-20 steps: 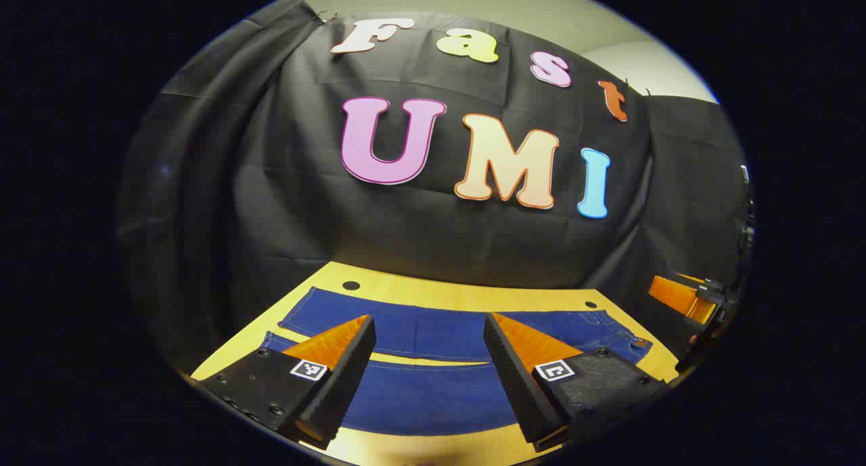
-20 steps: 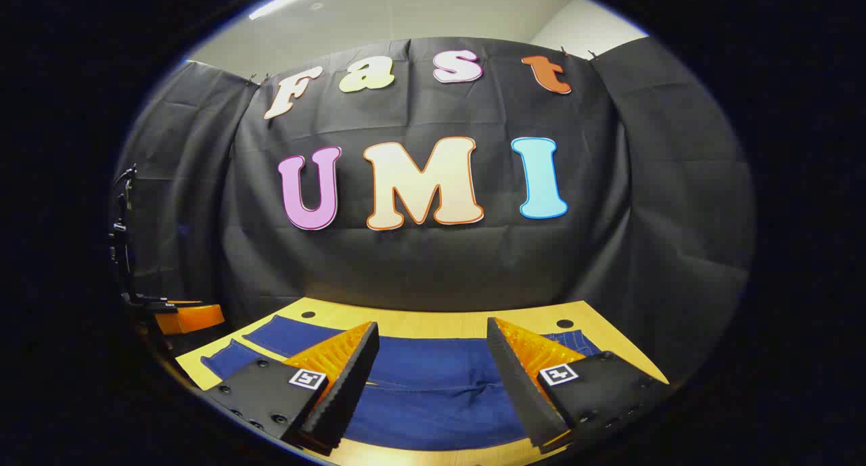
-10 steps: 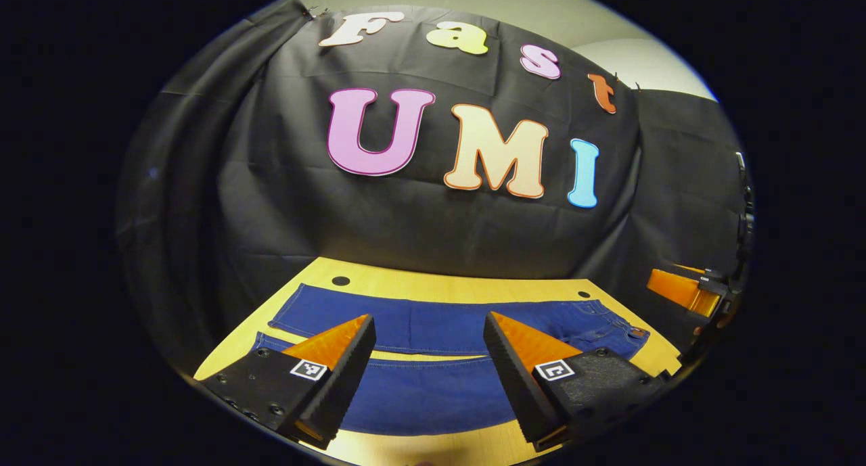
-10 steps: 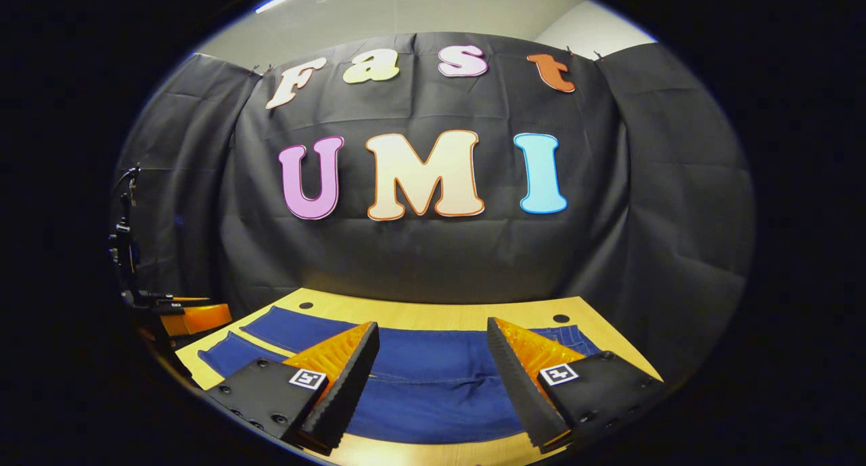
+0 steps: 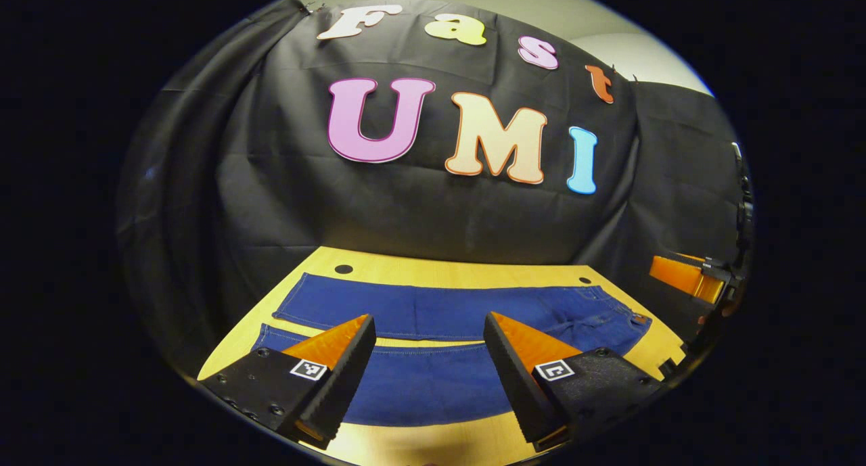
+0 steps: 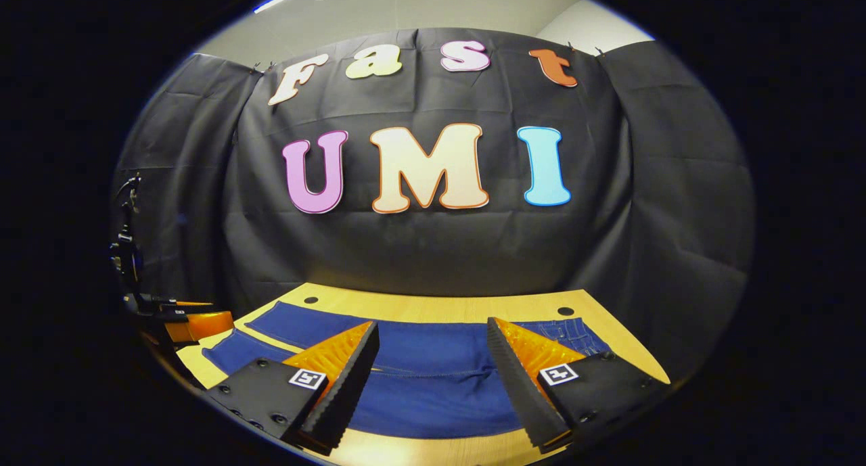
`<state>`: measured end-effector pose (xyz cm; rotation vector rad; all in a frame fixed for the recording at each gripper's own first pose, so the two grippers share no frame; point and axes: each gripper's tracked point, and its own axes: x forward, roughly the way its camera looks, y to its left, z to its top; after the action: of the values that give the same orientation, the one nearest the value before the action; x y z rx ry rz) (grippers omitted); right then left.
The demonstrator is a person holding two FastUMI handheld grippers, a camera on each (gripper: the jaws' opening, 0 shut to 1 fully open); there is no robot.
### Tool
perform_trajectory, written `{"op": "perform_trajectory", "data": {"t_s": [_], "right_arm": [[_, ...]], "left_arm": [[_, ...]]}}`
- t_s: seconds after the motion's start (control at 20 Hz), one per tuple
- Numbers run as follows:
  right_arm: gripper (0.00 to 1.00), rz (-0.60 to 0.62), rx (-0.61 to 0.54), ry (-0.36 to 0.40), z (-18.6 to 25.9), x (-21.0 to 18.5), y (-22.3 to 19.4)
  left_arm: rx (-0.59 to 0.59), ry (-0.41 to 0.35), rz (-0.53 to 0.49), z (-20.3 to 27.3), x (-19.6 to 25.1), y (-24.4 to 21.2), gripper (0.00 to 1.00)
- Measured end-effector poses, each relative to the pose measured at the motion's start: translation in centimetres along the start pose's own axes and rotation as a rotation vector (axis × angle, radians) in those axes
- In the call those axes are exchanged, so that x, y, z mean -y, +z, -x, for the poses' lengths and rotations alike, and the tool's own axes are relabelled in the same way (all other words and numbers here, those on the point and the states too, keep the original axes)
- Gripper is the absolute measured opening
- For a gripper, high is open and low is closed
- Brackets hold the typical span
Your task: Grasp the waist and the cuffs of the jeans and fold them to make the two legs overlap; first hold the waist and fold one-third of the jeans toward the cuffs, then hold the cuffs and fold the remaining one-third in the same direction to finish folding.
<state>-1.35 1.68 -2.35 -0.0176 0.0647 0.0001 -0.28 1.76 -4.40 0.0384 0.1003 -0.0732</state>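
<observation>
Dark blue jeans [image 5: 433,310] lie flat on the wooden table [image 5: 460,273], both legs spread side by side with a thin gap between them. The cuffs are at the left and the waist with its button [image 5: 636,319] at the right in the left gripper view. My left gripper [image 5: 427,320] hovers open above the near leg. In the right gripper view the jeans [image 6: 426,371] stretch across the table, waist [image 6: 575,331] at the right. My right gripper [image 6: 431,327] is open above the middle of the jeans, holding nothing.
The table [image 6: 433,307] has small round holes near its far corners [image 5: 344,269] [image 6: 565,311]. The black cloth wall hangs right behind its far edge. The other gripper [image 5: 690,276] shows at the right edge of the left gripper view, and at the left [image 6: 193,324] of the right gripper view.
Both views have risen and tilted slightly, so more of the jeans and table shows. Both grippers stay open and the jeans have not moved.
</observation>
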Motion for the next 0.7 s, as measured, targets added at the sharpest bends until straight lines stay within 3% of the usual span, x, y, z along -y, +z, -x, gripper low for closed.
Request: {"op": "perform_trajectory", "data": {"t_s": [0.25, 0.7], "right_arm": [[0.99, 0.013, -0.02, -0.008, 0.5, -0.2, -1.0], [0.99, 0.028, -0.097, -0.005, 1.1, -1.2, -3.7]], "left_arm": [[-0.161, -0.082, -0.046, 0.4, -1.6, -4.8, 0.95], [-0.517, -0.341, -0.337, 0.5, -7.4, -14.4, 0.95]]}}
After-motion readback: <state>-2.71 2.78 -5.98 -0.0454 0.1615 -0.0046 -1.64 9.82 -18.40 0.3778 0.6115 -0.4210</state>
